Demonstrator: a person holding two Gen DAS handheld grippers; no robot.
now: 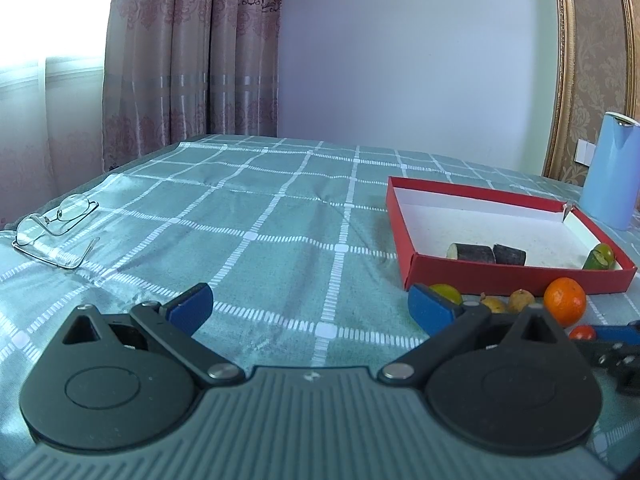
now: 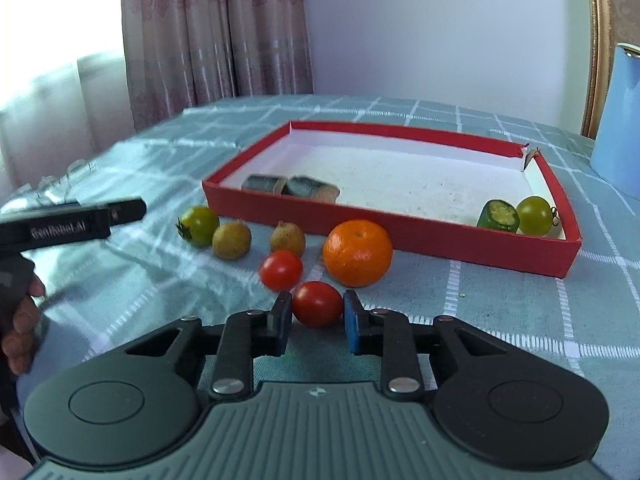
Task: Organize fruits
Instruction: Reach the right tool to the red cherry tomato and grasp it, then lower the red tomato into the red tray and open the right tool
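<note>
Left claw (image 1: 310, 308): from its wrist view we see it spread wide and empty over the checked surface (image 1: 260, 216), while the red box (image 1: 516, 276) near the right edge holds two dark pieces (image 1: 486, 254) and a green chunk (image 1: 599, 257). Right claw (image 2: 316, 320): from its wrist view we see it closing around a red tomato (image 2: 317, 304), contact unclear. Outside the box's near wall lie an orange (image 2: 357, 253), another tomato (image 2: 281, 270), two brownish fruits (image 2: 231, 240) and a green tomato (image 2: 199, 225). We judge most sorting remains.

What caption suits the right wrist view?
Right tongs closing around a small red cherry tomato before the shallow red cardboard tray.
</note>
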